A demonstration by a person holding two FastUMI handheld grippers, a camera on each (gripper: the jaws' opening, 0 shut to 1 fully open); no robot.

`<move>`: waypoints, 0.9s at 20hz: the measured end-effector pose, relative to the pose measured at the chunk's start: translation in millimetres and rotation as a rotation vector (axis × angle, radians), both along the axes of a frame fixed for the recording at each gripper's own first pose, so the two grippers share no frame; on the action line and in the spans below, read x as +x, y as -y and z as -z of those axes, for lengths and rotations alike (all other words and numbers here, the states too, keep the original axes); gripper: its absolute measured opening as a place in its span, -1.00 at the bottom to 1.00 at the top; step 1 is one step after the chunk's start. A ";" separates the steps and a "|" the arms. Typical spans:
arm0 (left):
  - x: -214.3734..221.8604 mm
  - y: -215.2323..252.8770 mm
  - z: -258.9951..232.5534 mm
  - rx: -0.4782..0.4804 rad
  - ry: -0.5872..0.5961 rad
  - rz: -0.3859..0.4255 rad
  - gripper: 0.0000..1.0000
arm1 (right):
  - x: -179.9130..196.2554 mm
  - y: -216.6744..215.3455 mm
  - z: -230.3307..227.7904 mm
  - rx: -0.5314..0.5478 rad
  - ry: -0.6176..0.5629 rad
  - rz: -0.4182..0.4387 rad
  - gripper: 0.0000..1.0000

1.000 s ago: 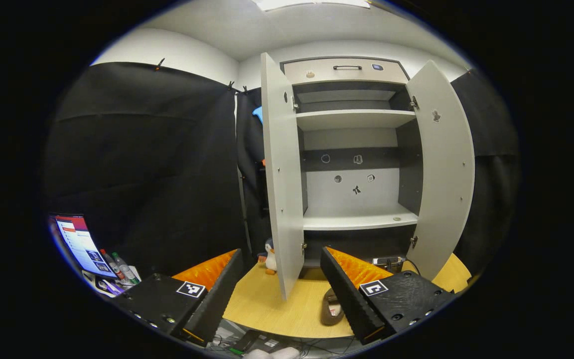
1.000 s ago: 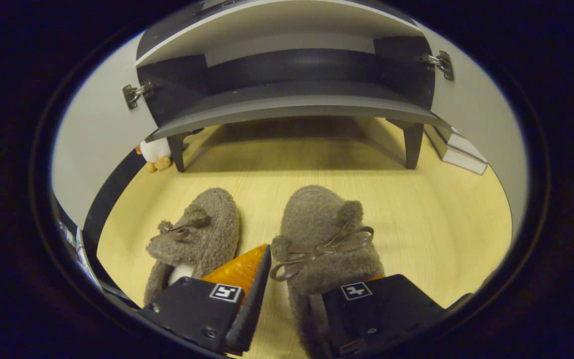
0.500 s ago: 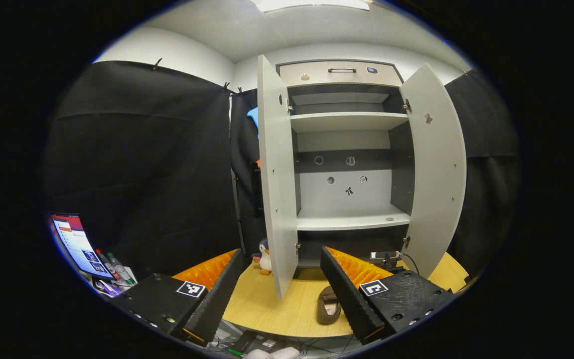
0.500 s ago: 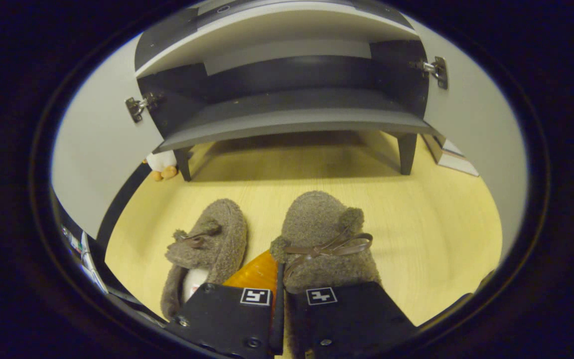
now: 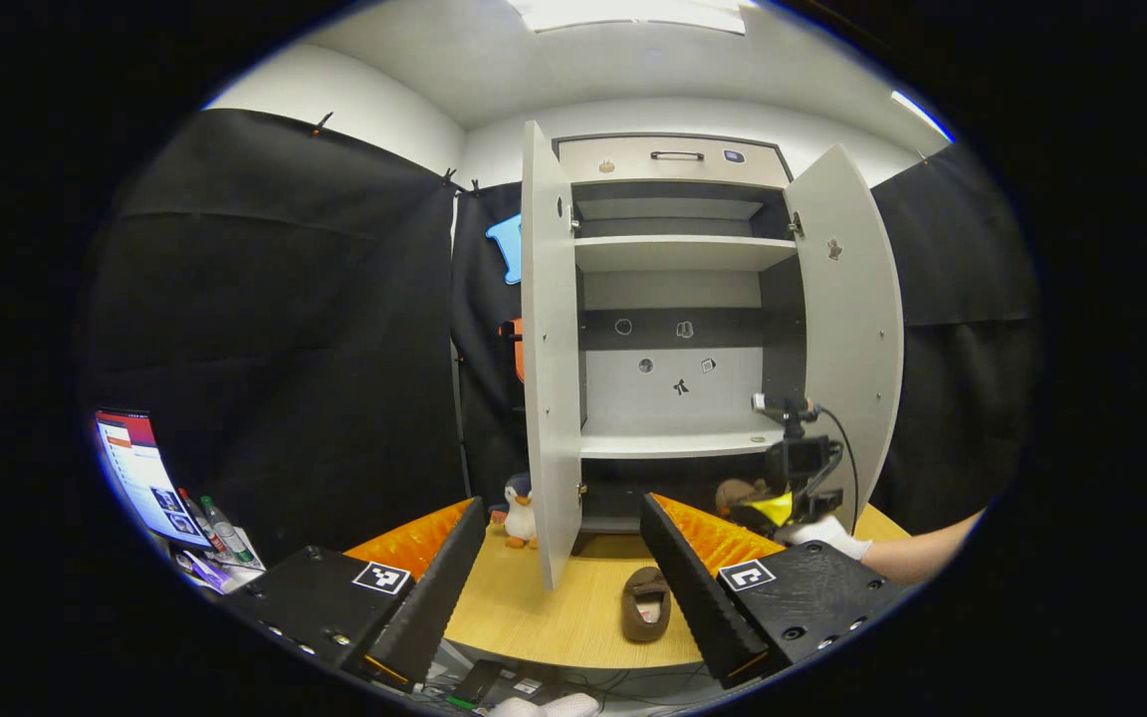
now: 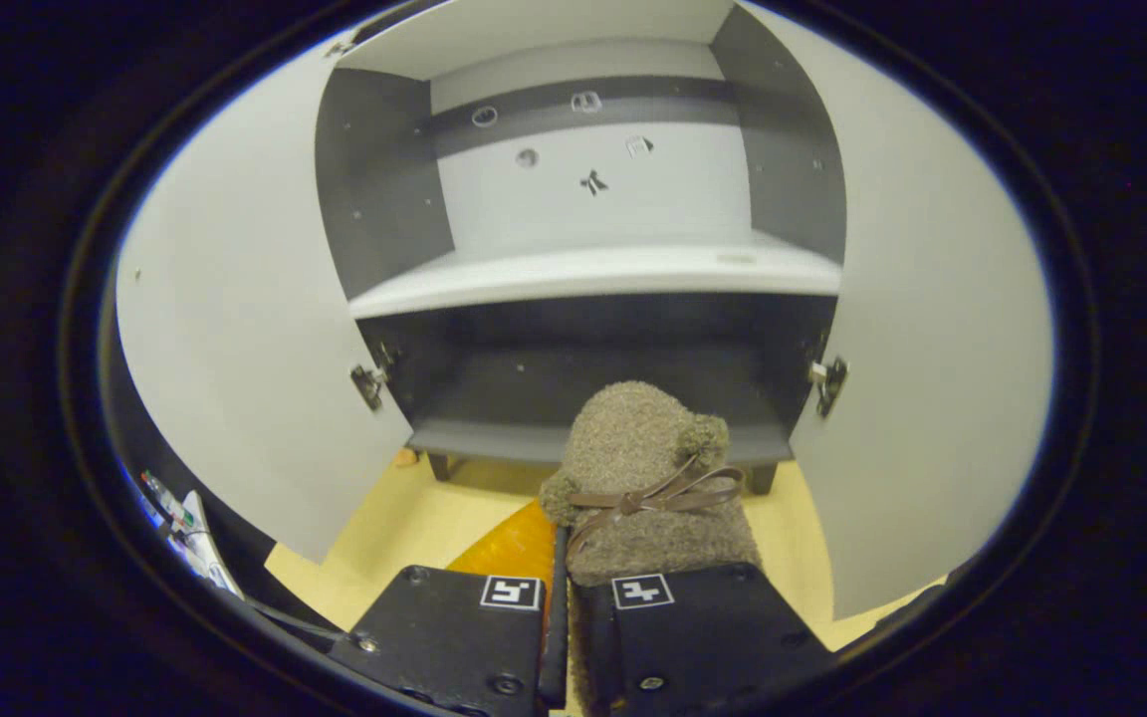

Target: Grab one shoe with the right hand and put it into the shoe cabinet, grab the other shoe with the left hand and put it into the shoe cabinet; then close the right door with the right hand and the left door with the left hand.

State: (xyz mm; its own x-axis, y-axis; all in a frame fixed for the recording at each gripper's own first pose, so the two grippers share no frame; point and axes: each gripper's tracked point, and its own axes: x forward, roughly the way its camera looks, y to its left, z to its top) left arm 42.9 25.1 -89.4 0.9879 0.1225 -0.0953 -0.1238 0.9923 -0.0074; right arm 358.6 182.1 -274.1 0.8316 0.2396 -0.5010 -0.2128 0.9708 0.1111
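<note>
The right gripper point(image 6: 564, 588) has its jaws clamped on the heel edge of a fuzzy brown shoe point(image 6: 648, 478), held off the desk point(image 6: 404, 523) with its toe pointing at the shoe cabinet point(image 6: 573, 299), whose doors stand wide. The left gripper point(image 5: 564, 558) hangs back, jaws apart; the other shoe point(image 5: 645, 603) lies on the desk beyond and between them, before the cabinet.

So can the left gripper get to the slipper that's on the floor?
Probably yes. The left gripper is open, and the slipper lies on bare floor in front of the cabinet, between the open doors, with nothing over it.
</note>
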 end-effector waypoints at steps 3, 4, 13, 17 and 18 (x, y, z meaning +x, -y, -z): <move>-0.3 -1.0 0.1 -0.004 0.004 0.001 0.93 | 27.0 -10.1 -65.6 0.017 0.079 -0.012 -0.73; 0.7 -0.2 0.7 -0.004 0.005 -0.001 0.93 | 39.1 -13.9 -83.6 0.022 0.095 -0.011 -0.73; 9.4 -2.5 -5.5 -0.032 0.026 -0.037 0.92 | 160.5 -14.1 -173.1 -0.052 0.193 0.049 -0.74; 20.7 -4.0 -13.1 -0.035 0.041 -0.072 0.93 | 217.4 -19.2 -167.7 -0.085 0.170 0.060 -0.74; 22.7 -3.0 -13.7 -0.033 0.041 -0.079 0.92 | 229.7 -19.5 -165.2 -0.084 0.157 0.066 -0.77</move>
State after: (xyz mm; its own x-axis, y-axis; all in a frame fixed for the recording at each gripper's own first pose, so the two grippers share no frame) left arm 65.6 28.1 -75.7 0.9784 0.1980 -0.0600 -0.2008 0.9785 -0.0466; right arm 588.3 201.7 -108.9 0.9137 0.1448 -0.3796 -0.1569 0.9876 -0.0011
